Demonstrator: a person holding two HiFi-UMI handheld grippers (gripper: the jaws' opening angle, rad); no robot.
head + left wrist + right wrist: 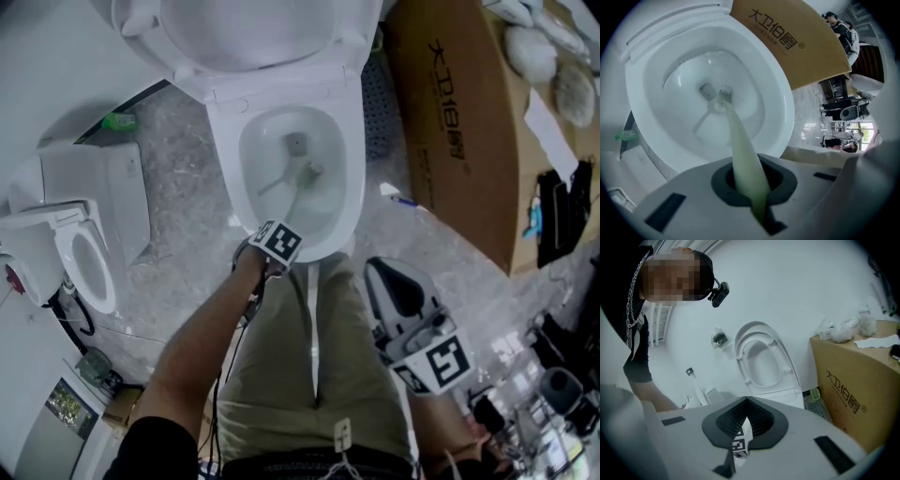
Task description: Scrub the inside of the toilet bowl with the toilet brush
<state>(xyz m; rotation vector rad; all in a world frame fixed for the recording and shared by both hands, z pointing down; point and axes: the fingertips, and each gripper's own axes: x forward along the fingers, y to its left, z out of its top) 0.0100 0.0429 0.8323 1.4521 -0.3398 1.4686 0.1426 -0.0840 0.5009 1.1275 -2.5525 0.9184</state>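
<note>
The left tongs (749, 180) are closed tight on the pale green handle of the toilet brush (737, 140), gripping it at its thick upper end. The shaft runs down from there into the toilet bowl (222, 150). The bristle head (724, 96) sits low on the inner wall near the bottom, just beside a small grey square piece (707, 91). The seat and lid (761, 357) are tipped up out of the way. The right tongs (745, 408) are closed on themselves with nothing held between them. They hang off to the person's right above the trouser leg (300, 356), well apart from the bowl and near a cardboard box (459, 122). The brush looks light, and its plastic handle looks stiff enough to carry a push. The bristles should give softly against the glazed wall. The handle tapers and appears smooth, so it may twist or slide in the grip when pressed sideways. Holding it at the wide end, as here, gives reach but little leverage, so a firm squeeze and short strokes would likely suit. The wet porcelain is slick, so the head will probably skate across it rather than catch.
</note>
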